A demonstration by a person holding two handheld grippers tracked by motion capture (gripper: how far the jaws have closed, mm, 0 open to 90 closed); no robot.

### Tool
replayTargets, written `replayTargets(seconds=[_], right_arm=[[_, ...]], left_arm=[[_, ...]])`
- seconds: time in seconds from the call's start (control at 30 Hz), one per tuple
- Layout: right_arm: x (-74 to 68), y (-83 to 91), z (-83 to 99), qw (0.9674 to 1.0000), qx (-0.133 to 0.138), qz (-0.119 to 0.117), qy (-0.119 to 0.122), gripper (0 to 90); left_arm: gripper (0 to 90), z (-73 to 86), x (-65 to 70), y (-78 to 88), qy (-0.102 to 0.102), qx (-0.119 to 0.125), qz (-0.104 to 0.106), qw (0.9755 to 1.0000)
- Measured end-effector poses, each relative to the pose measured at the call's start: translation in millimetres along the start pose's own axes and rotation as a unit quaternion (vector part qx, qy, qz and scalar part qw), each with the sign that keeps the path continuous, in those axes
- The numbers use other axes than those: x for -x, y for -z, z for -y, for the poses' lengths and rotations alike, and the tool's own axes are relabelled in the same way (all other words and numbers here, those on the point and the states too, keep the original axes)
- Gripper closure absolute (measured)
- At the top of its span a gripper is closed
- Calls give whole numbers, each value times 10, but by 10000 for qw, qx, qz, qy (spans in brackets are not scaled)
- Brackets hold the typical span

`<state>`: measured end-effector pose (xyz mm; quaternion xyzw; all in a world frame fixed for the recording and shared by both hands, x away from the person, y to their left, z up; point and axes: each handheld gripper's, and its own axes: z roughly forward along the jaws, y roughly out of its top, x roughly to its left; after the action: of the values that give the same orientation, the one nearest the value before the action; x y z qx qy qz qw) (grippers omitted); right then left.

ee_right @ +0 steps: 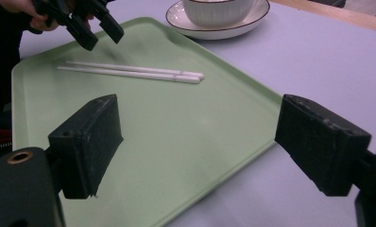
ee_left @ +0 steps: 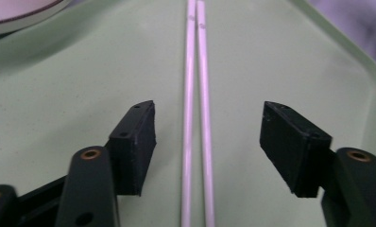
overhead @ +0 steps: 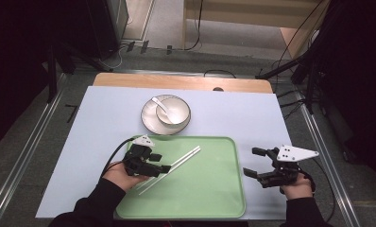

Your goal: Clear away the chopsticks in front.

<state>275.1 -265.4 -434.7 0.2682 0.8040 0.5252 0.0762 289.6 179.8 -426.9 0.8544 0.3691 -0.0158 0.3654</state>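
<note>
Two white chopsticks lie side by side on a light green tray, slanting toward its far middle. My left gripper is over their near half with its jaws open. In the left gripper view the chopsticks run up the middle between the two pads of that gripper, and neither pad touches them. My right gripper is open just off the tray's right edge, nothing between its jaws. Its view shows the chopsticks and the left gripper beyond.
A white bowl with a white spoon sits on a dark-rimmed plate just beyond the tray. A pale blue mat covers the table. Cables and dark stands surround the table's far side.
</note>
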Motion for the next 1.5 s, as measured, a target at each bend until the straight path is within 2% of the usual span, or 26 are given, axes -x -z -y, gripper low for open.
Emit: replayTargets(seconds=[0.2, 0.4, 0.53, 0.67, 0.83, 1.07, 1.23, 1.37, 1.5], right_arm=[[-10, 4, 5, 10000, -7, 1, 11, 157], [-13, -1, -4, 10000, -19, 7, 17, 157], [-9, -8, -4, 10000, -31, 2, -12, 156], [-9, -9, -3, 10000, -31, -7, -2, 157], [2, -5, -5, 10000, -12, 6, -21, 156], [6, -5, -9, 10000, 19, -4, -25, 157], [1, 11, -12, 10000, 45, 13, -44, 157], [-11, 17, -14, 10000, 64, 14, -26, 156], [-30, 47, -17, 9999, 127, 27, -30, 156]], left_arm=[[301, 24, 9, 178, -133, 77, -47, 9999], [290, 92, -19, 390, -200, 190, -204, 9994], [277, 155, -59, 534, -113, 315, -282, 9990], [276, 243, -104, 663, -89, 388, -461, 9981], [277, 372, -194, 819, 76, 523, -605, 9968], [279, 560, -331, 1051, 226, 839, -828, 9928], [283, 698, -419, 1147, 247, 877, -1042, 9904], [284, 773, -479, 1205, 389, 963, -1104, 9884], [291, 837, -530, 1264, 378, 1034, -1190, 9868]])
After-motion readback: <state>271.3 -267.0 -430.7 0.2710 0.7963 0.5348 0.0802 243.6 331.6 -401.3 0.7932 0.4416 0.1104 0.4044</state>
